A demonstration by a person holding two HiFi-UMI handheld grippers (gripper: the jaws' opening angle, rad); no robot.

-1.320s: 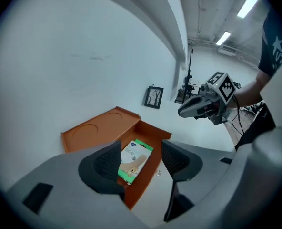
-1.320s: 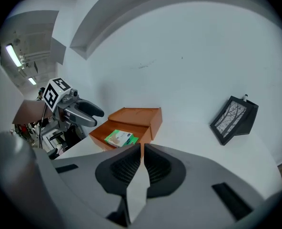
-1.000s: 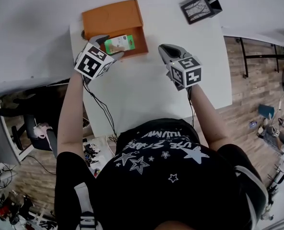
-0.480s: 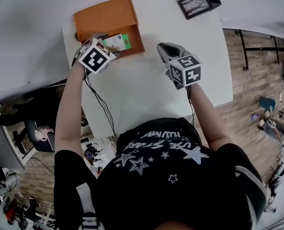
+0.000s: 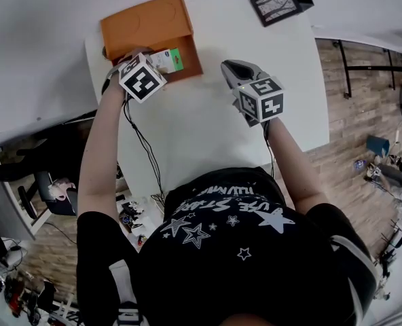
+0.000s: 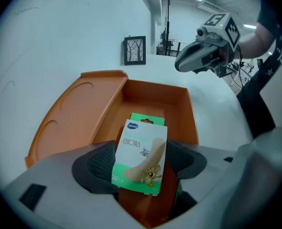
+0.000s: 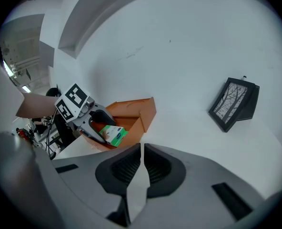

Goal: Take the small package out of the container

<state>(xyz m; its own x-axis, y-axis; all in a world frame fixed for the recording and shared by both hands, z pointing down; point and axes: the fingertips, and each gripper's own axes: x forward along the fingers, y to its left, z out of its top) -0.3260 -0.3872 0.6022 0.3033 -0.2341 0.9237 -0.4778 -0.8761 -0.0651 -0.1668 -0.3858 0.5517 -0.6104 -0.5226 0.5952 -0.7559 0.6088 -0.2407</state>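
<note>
Far left of the white tabletop [image 5: 208, 134]: orange rectangular plastic container [image 5: 187, 49], hinged lid [image 5: 143, 20] folded open and lying flat behind the tray.

Left gripper [image 5: 150, 65] is at the tray's near edge, marker cube facing up. In the left gripper view the jaws are clamped on the small green-and-white cardboard package [image 6: 142, 151], one ribbed pad against each side face. Package stands roughly upright between the pads. Printed front faces the camera: a tan adhesive-strip picture and a cartoon mouse.

Package position: over the near part of the tray [image 6: 155, 99], between its side walls. Contact with the tray floor cannot be told. In the head view the package [image 5: 168, 61] sits at the tray's near right corner, just ahead of the cube. In the right gripper view, package [image 7: 113, 134] and left gripper [image 7: 95, 123] show together at the container's [image 7: 136, 111] open front.

Centre right: right gripper [image 5: 231, 70] is above bare tabletop, well apart from the container. Its jaws are brought together in its own view [image 7: 142, 149], with nothing between them. It also shows in the left gripper view [image 6: 198, 61], beyond the tray to the right.

Far right, back of table: black-framed picture of bare trees [image 5: 279, 2], leaning on its stand, apart from everything else. Also seen at [image 6: 135, 50] and [image 7: 234, 104].
</note>
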